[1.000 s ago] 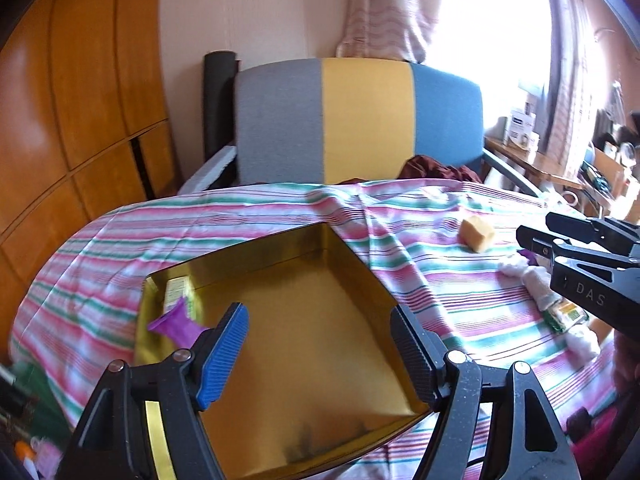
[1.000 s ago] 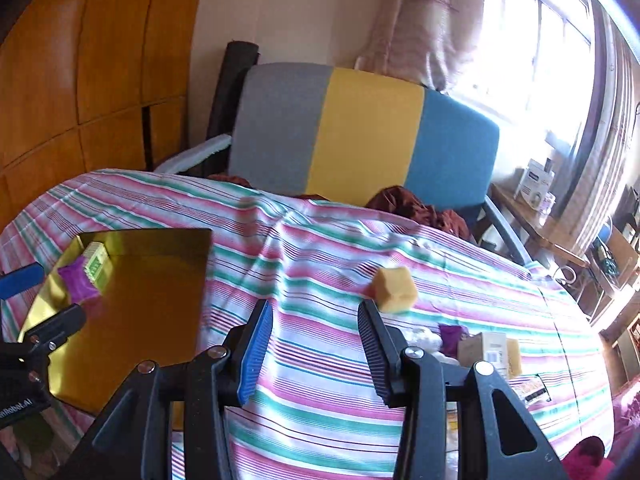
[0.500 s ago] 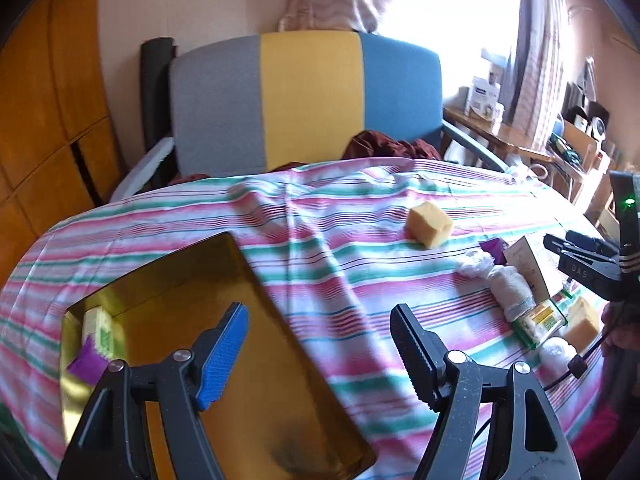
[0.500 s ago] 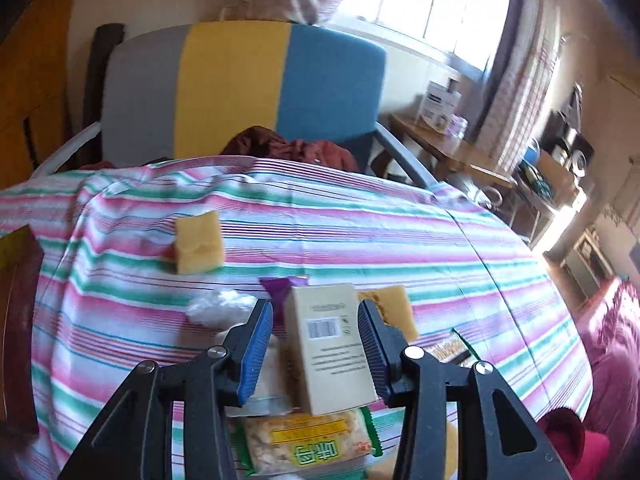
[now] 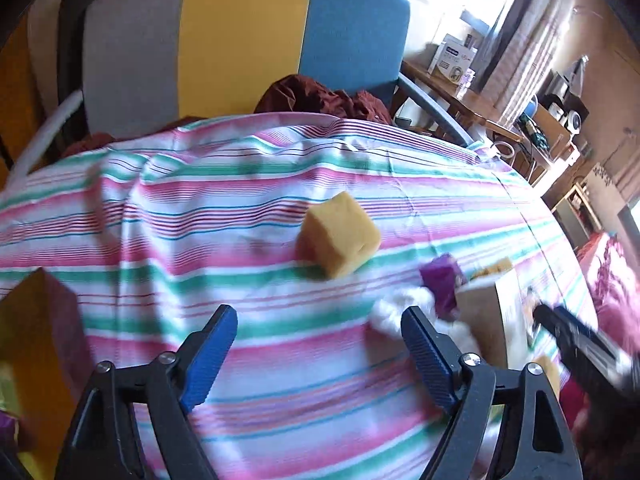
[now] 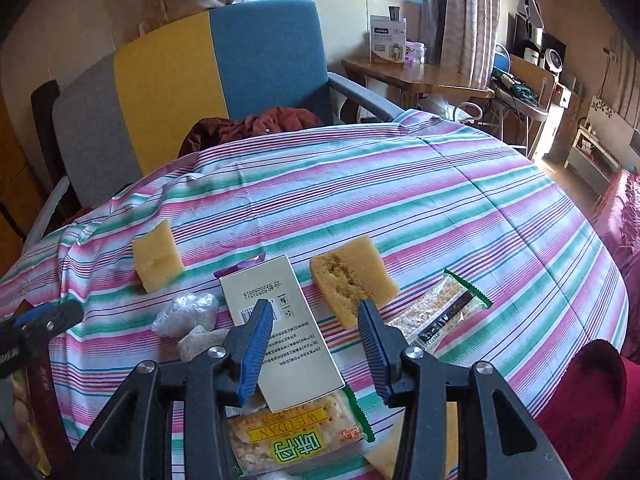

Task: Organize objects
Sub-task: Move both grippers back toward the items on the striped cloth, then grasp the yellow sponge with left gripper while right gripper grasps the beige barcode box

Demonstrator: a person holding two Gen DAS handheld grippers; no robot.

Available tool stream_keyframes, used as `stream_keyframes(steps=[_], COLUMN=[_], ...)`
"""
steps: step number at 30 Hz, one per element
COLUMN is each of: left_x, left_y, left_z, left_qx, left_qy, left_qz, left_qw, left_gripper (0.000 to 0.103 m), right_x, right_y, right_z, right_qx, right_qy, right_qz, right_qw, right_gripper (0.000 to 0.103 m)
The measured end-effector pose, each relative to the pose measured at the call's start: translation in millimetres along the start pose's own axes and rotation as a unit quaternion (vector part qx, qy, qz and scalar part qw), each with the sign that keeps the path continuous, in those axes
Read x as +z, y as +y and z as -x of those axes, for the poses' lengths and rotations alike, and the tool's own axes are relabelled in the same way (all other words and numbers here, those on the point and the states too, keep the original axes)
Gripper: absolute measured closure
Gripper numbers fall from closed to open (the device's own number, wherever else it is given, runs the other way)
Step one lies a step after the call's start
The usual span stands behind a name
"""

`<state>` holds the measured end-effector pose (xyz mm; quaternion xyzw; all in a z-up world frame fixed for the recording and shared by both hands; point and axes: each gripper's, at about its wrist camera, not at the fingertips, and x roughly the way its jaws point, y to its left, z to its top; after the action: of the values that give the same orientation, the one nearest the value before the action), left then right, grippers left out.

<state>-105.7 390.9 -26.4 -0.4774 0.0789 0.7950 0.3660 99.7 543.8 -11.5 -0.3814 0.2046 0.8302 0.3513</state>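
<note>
My left gripper (image 5: 318, 346) is open and empty above the striped cloth, short of a yellow sponge cube (image 5: 338, 240). A purple packet (image 5: 442, 280) and a white wad (image 5: 400, 312) lie to its right. My right gripper (image 6: 314, 334) is open and empty, low over a beige carton (image 6: 280, 332) and next to a flat yellow sponge (image 6: 352, 276). A green WEIDAN snack pack (image 6: 296, 436) lies under its jaws and a clear snack bar (image 6: 440, 308) to its right. The gold tin (image 5: 36, 344) shows only at the left edge.
The table wears a pink, green and white striped cloth (image 6: 440, 200). A grey, yellow and blue chair (image 6: 200, 80) with a dark red garment (image 6: 256, 124) stands behind it. A wooden side table (image 6: 416, 76) with boxes is at the far right.
Both grippers have swung right, away from the gold tin, toward the pile of loose items. The right gripper has come closer to the carton. Both stay open.
</note>
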Motion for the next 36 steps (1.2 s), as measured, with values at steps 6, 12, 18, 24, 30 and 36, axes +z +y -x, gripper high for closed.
stream_keyframes(steps=[6,12,18,24,30,36], left_x=[37.7,58.8,47.0,18.3,-23.0,-62.8], left_y=[-15.8,-15.0,-13.7,-15.8,-6.5,-10.7], left_z=[-57.9,-103.2,-113.1,-84.8,-53.8,-13.3], left_qx=[0.018,0.033,0.032,0.019,0.006,-0.009], left_qy=[0.024,0.051,0.032,0.022,0.024,0.007], left_qz=[0.022,0.061,0.02,-0.022,-0.031,-0.048], left_qw=[0.9993,0.9963,0.9988,0.9993,0.9992,0.9988], left_gripper=[0.008,0.008,0.031,0.047,0.047,0.047], right_x=[4.8,7.2,7.1,6.9,2.7,-0.4], right_y=[-29.0,-49.1,-47.6,-29.1,-3.0,4.2], right_z=[-1.8,-4.5,-13.5,-20.5,-33.0,-43.7], right_qx=[0.016,0.021,0.031,0.071,0.088,0.063], right_qy=[0.003,0.003,0.018,0.03,0.054,0.07], right_qz=[-0.067,-0.114,-0.114,-0.079,-0.025,0.0], right_qw=[0.998,0.993,0.993,0.994,0.994,0.996], right_gripper=[0.058,0.058,0.058,0.055,0.026,0.021])
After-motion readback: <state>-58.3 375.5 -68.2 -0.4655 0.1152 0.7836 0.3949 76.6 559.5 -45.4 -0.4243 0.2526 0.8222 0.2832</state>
